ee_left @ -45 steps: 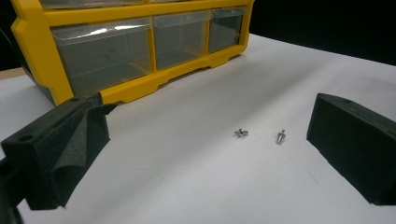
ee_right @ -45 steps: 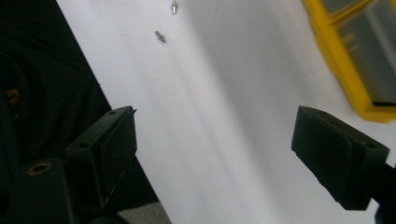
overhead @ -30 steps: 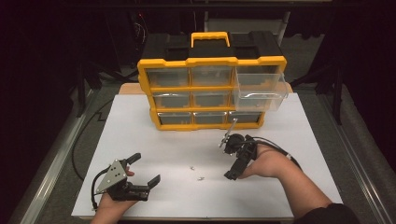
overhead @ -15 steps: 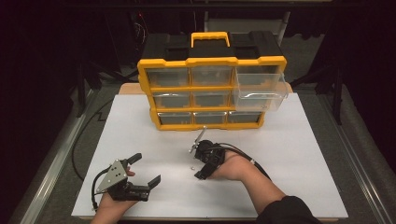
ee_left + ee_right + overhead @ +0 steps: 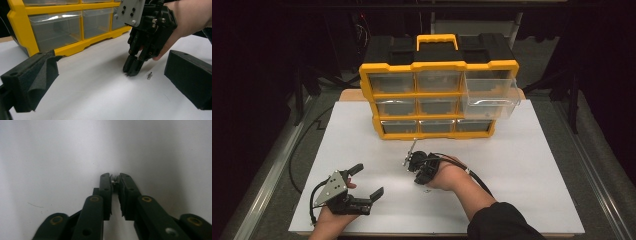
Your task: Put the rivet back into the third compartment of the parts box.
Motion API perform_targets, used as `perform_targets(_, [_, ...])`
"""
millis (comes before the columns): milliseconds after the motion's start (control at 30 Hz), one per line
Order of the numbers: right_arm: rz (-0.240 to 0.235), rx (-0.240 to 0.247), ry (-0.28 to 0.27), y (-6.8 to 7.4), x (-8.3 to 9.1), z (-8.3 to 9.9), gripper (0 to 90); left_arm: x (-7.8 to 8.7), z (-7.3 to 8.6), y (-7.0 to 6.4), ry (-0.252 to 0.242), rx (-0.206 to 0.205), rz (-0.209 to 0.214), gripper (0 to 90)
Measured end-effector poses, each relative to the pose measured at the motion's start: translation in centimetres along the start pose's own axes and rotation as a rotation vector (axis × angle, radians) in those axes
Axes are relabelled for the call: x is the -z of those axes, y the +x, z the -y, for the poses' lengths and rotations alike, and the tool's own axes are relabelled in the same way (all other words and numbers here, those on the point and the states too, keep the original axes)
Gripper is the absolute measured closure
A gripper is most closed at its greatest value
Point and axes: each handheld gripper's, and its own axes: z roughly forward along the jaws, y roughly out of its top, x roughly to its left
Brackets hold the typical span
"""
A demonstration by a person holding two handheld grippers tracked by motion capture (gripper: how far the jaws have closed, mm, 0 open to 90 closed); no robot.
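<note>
My right gripper points down onto the white sheet, tips touching it. In the right gripper view its jaws are shut on a small silvery metal part pinched at the very tips. Another small metal screw lies on the sheet just beside those tips. My left gripper rests near the sheet's front left, open and holding nothing, with its wide foam pads apart and facing the right gripper.
A yellow organiser with clear drawers stands at the back of the white sheet. Its top right drawer is pulled out. Black cables trail from both grippers. Dark floor and metal rails flank the table.
My right gripper has moved left and toward the person, from in front of the organiser to the sheet's middle, and come down onto the small part. The left gripper has stayed put.
</note>
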Motion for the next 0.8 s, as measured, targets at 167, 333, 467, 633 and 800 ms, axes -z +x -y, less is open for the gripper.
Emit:
perform_targets(167, [-0.029, 0.007, 0.012, -0.4, 0.2, -0.1, 82.9, -0.1, 0.0, 0.0, 0.003, -0.005, 0.0, 0.3])
perform_targets(333, [-0.057, 0.016, 0.011, -0.5, 1.6, 0.7, 82.9, -0.2, 0.1, 0.0, 0.015, -0.01, 0.0, 0.3])
perform_targets(467, [-0.058, 0.009, 0.008, -0.7, 2.8, 2.3, 82.9, -0.3, 0.0, 0.1, 0.013, -0.007, -0.006, 0.3])
perform_targets(633, [-0.064, -0.025, 0.02, -1.1, 4.0, 4.6, 82.8, -0.2, 0.0, 0.1, 0.012, -0.003, -0.015, 0.3])
perform_targets(800, [-0.073, -0.059, 0.025, -1.8, 5.2, 7.2, 82.8, -0.3, 0.1, 0.2, 0.016, -0.004, -0.026, 0.3])
